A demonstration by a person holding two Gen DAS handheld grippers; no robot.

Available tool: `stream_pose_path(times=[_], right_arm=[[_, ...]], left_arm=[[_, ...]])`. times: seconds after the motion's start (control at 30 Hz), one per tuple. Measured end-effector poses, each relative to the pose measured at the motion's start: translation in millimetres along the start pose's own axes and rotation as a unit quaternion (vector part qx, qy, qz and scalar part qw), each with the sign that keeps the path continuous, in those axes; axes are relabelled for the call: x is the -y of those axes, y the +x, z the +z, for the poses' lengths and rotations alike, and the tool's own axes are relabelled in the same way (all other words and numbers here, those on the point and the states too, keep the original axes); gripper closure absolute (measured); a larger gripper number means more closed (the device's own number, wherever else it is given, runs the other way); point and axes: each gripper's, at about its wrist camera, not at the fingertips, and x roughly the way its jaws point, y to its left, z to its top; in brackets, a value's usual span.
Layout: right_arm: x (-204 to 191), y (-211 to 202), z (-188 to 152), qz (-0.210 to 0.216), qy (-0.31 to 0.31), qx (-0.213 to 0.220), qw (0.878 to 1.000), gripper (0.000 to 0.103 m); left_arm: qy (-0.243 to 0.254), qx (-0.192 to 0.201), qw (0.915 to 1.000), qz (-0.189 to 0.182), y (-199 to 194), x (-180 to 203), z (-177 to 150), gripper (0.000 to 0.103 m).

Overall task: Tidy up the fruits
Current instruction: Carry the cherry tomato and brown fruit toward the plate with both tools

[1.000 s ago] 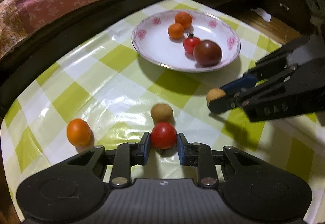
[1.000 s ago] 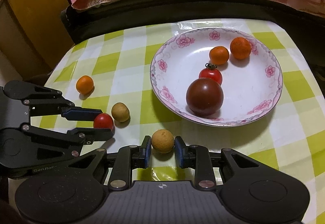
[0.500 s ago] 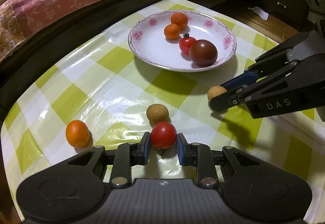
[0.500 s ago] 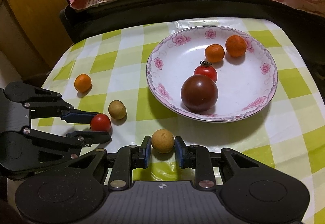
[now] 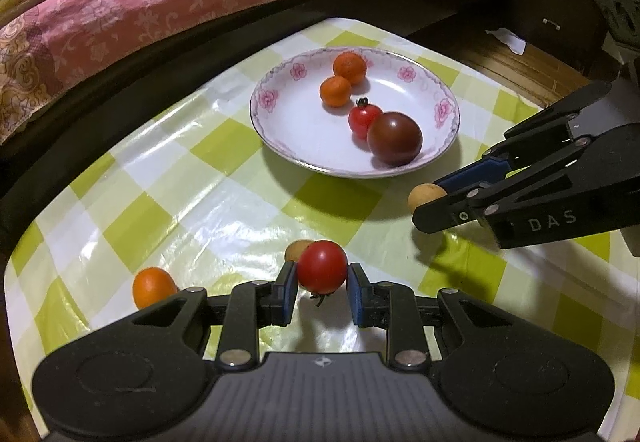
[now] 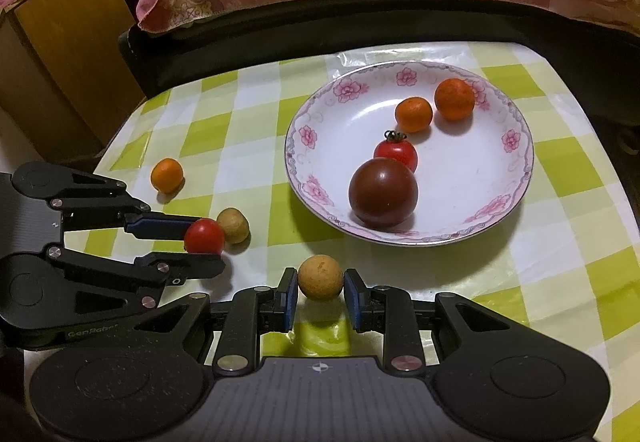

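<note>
In the right wrist view, the left gripper (image 6: pixel 202 244) at left was clamped on a red cherry tomato (image 6: pixel 204 236), beside a tan longan (image 6: pixel 233 225). At bottom centre, the right gripper (image 6: pixel 320 292) pinched another tan fruit (image 6: pixel 320 277). The flowered plate (image 6: pixel 516 169), right of centre, held four fruits.

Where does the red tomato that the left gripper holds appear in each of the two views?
Left wrist view: the red tomato is at bottom centre, between the left gripper's fingers.
Right wrist view: it is at left, in the same gripper seen from the side.
Shared landmark: the flowered plate beyond it.
</note>
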Motion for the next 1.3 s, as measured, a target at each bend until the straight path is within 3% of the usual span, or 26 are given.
stream_pose_path(times=[0.67, 1.3], right_arm=[[26, -25, 22, -0.034, 0.028, 0.059, 0.997, 0.08], [62, -5, 37, -0.074, 0.063, 0.066, 0.993, 0.08]], left_arm=[[-0.002, 0.048, 0.9987, 0.018, 3, 2, 47, 0.069], [-0.01, 0.039, 0.999, 0.021, 43, 3, 69, 0.069]])
